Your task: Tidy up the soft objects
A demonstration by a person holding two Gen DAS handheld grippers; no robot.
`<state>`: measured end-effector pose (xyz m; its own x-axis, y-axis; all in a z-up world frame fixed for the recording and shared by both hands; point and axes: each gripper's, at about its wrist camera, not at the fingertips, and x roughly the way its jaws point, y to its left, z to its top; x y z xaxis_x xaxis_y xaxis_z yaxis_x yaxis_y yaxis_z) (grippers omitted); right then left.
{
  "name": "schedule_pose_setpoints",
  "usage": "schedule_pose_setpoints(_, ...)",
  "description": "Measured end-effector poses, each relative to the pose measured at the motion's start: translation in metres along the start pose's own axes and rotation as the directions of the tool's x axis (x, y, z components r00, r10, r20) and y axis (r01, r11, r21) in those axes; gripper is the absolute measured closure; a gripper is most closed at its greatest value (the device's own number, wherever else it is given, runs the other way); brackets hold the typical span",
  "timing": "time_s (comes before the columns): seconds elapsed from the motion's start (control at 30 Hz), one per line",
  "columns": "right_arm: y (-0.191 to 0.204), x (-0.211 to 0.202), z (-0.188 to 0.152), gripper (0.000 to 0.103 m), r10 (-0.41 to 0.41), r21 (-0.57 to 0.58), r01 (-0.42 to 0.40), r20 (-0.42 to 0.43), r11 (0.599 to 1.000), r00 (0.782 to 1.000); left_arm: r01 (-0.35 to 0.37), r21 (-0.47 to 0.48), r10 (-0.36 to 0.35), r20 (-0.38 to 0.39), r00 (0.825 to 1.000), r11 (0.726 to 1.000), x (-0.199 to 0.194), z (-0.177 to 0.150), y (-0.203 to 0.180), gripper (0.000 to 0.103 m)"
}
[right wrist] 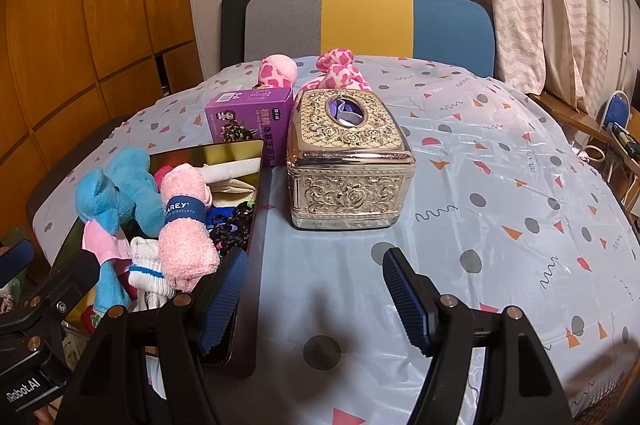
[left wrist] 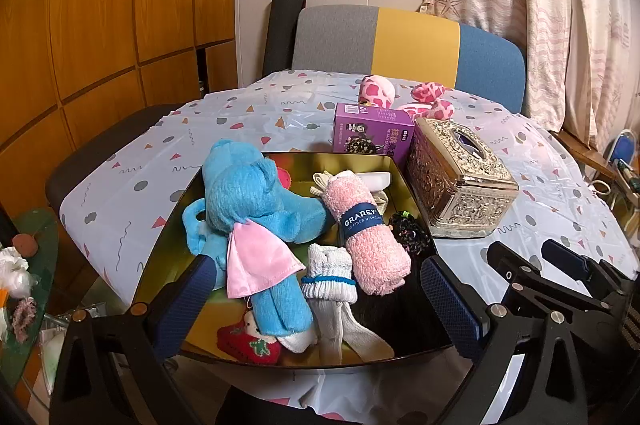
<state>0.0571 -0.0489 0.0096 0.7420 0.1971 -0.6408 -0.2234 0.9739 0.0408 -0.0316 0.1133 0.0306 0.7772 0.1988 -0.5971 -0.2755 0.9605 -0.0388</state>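
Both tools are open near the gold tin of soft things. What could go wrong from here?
The pink spotted plush lies behind the ornate tissue box and purple carton; reaching for it could knock them. The tin is crowded, so the pink rolled cloth may spill out.

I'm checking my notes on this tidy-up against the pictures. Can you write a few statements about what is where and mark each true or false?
1. The blue plush toy lies inside the gold tray. True.
2. The rolled pink dishcloth is held by the right gripper. False: that gripper is open over the tablecloth with nothing between its fingers, and the cloth lies in the tray.
3. The pink spotted plush is still outside the tray, at the far side of the table. True.
4. The ornate tissue box stands inside the tray. False: it stands on the tablecloth beside the tray.
5. The left gripper is open. True.
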Motion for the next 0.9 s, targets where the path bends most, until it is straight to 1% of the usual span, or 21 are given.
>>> schedule_pose_setpoints(0.67,-0.0005,0.0023,-0.0022,0.032,0.0,-0.002,0.0,-0.011,1.0,1.0,0.001,-0.005,-0.001,-0.01,1.0,1.0,0.0002,-0.0008,-0.0002,0.0)
schedule_pose_setpoints(0.7,-0.0009,0.0028,-0.0029,0.032,-0.001,-0.002,0.001,-0.012,1.0,1.0,0.002,-0.008,-0.002,-0.007,1.0,1.0,0.0005,-0.0004,0.0008,0.001)
schedule_pose_setpoints(0.77,-0.002,0.0037,-0.0036,0.032,0.0,0.0,0.0,-0.015,1.0,1.0,-0.007,-0.01,0.007,0.001,1.0,1.0,-0.0001,-0.0009,0.0015,0.004)
schedule_pose_setpoints(0.9,-0.005,0.007,-0.0042,0.032,0.007,0.01,-0.007,-0.026,1.0,1.0,-0.013,-0.005,0.013,-0.001,1.0,1.0,0.0022,-0.0008,0.0031,0.003)
